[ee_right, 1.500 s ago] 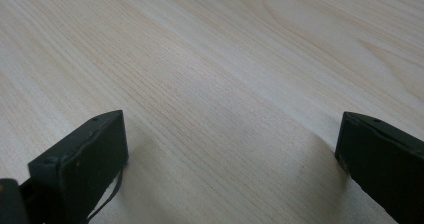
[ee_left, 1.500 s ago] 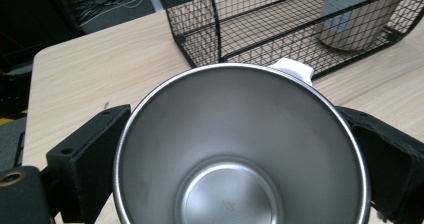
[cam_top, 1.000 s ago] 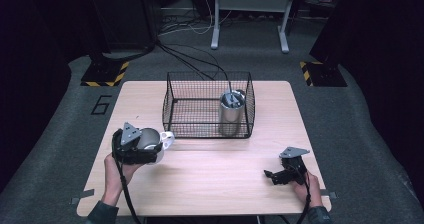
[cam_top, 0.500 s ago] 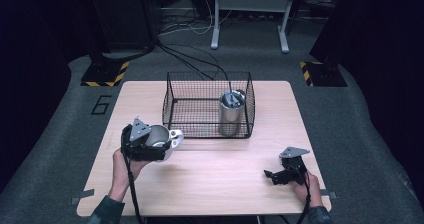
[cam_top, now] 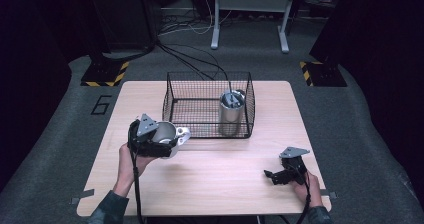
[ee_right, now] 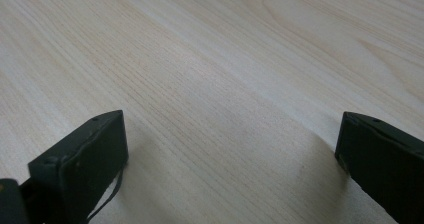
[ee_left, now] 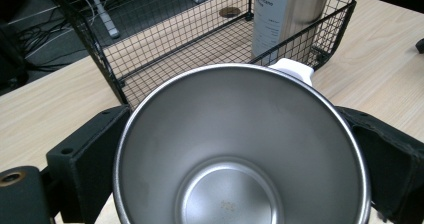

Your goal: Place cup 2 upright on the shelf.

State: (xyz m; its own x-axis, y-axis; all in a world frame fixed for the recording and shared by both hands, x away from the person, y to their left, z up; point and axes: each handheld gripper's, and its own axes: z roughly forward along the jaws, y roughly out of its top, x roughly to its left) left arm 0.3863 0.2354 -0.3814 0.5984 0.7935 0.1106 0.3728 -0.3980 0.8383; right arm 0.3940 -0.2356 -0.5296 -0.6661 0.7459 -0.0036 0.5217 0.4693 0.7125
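My left gripper (cam_top: 167, 143) is shut on a steel mug (cam_top: 165, 134) with a white handle (cam_top: 182, 135), held above the table just left of the basket's front corner. In the left gripper view the mug (ee_left: 240, 149) gapes open and hollow between the two black jaws, its handle (ee_left: 292, 69) pointing at the basket. A black wire basket (cam_top: 209, 104) stands at the table's middle back with a tall steel tumbler (cam_top: 231, 113) upright in its right front corner. My right gripper (cam_top: 274, 176) rests low at the front right, open, with bare wood between its jaws (ee_right: 230, 154).
The light wooden table (cam_top: 210, 184) has free room in front of the basket and between the two grippers. Cables and a metal stand's legs (cam_top: 250, 19) lie on the dark floor beyond. Yellow-black striped blocks (cam_top: 106, 73) sit at both far corners.
My left gripper has carried the mug to the right and slightly forward, closer to the basket's front left corner. The right gripper has stayed in place.
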